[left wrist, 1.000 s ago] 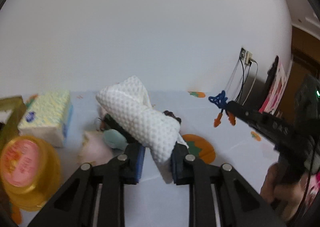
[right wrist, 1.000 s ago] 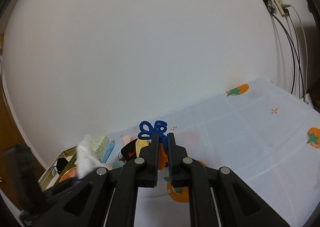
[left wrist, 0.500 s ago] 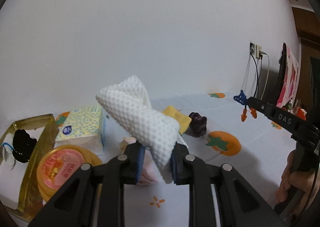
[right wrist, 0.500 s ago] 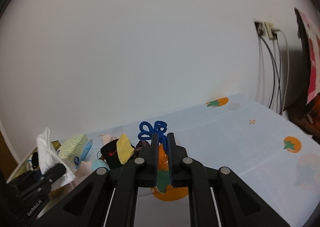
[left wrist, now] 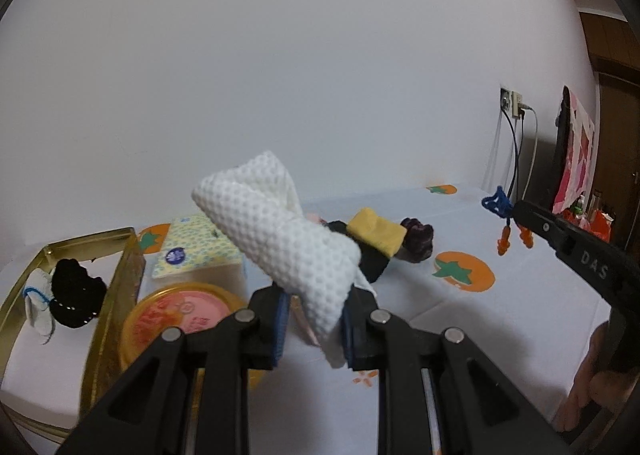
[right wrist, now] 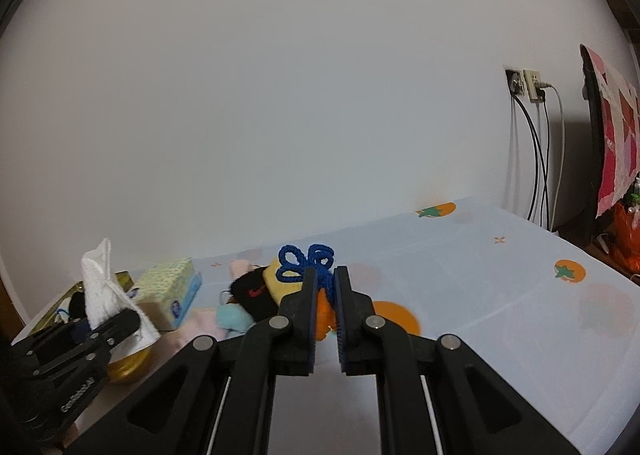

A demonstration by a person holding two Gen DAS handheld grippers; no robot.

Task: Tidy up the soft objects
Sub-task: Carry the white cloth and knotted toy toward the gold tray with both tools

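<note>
My left gripper is shut on a white dotted cloth, held above the table; the same cloth shows at the left of the right wrist view. My right gripper is shut on a blue knotted cord with orange pieces hanging below it; this cord appears at the right in the left wrist view. A gold tray at the left holds a black soft item and a small white one. On the table lie a black and yellow item and a dark purple one.
A tissue pack and a round yellow tub with a pink lid stand beside the tray. Pink and light-blue soft pieces lie near them. The tablecloth has orange fruit prints. Cables hang from wall sockets at the right.
Both grippers have swung sideways with their loads. The gold tray has come into the left wrist view, and the soft pile now sits closer in the right wrist view.
</note>
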